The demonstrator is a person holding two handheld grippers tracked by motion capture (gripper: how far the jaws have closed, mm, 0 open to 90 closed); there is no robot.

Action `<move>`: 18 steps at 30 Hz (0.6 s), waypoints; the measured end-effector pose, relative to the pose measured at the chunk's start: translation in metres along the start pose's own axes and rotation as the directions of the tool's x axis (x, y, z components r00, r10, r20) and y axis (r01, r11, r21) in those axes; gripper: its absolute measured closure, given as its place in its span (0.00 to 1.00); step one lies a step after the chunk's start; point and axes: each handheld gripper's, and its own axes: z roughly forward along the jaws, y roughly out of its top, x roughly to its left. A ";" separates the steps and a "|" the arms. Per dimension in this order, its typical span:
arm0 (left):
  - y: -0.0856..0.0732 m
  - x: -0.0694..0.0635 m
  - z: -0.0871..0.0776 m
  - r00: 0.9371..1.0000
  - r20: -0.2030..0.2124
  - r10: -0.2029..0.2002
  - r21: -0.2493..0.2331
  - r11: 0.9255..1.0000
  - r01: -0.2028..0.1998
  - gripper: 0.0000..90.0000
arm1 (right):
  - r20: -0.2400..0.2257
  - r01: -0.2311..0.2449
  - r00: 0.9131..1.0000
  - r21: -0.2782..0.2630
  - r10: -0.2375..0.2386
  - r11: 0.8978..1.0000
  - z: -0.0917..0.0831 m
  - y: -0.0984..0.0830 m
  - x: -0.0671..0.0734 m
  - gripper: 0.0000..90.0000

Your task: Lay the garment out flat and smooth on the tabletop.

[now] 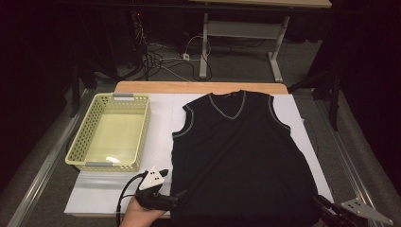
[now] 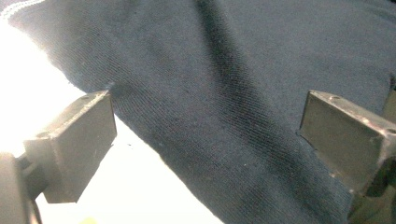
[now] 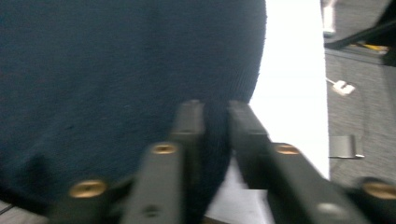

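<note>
Right gripper (image 3: 215, 116) pinches the sleeveless sweater's (image 1: 241, 151) hem corner on the bench; left gripper (image 2: 205, 140) gapes astride the opposite corner, and should close squarely before lifting.

A: The vest (image 1: 241, 156) is dark knitted cloth, matt, with a fine ribbed weave.
B: The basket (image 1: 78, 137) looks like pale, perforated plastic with a glossy floor.
A: A smooth white sheet (image 1: 161, 127) tops the desk (image 1: 198, 87), wood at its far edge.
B: The left tongs (image 2: 205, 135) carry dull, scuffed pads.
</note>
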 end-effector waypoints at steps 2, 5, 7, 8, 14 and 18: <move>0.001 -0.001 0.001 1.000 0.005 0.005 0.002 1.000 -0.005 0.04 | -0.017 0.007 1.000 -0.005 -0.007 1.000 -0.001 -0.001 0.001 0.95; 0.004 -0.002 0.004 1.000 0.013 0.018 0.004 1.000 -0.018 0.04 | 0.002 0.033 0.999 -0.004 -0.033 0.999 -0.005 -0.002 0.004 0.97; 0.006 -0.003 0.006 1.000 0.018 0.019 0.001 1.000 -0.019 0.04 | 0.016 0.039 0.999 -0.015 -0.039 0.999 -0.010 -0.003 0.003 0.97; 0.007 -0.003 0.008 1.000 0.022 0.021 0.002 1.000 -0.021 0.04 | 0.021 0.035 0.999 -0.021 -0.035 0.999 -0.013 -0.004 0.003 0.97; 0.014 -0.006 0.017 0.999 0.041 0.036 0.011 0.999 -0.036 0.04 | 0.055 0.020 0.998 -0.022 -0.019 1.000 -0.030 -0.012 -0.004 0.98; 0.016 -0.007 0.022 0.998 0.033 0.046 0.028 0.998 -0.047 0.04 | 0.076 -0.004 0.997 -0.022 0.006 1.000 -0.039 -0.020 -0.013 0.98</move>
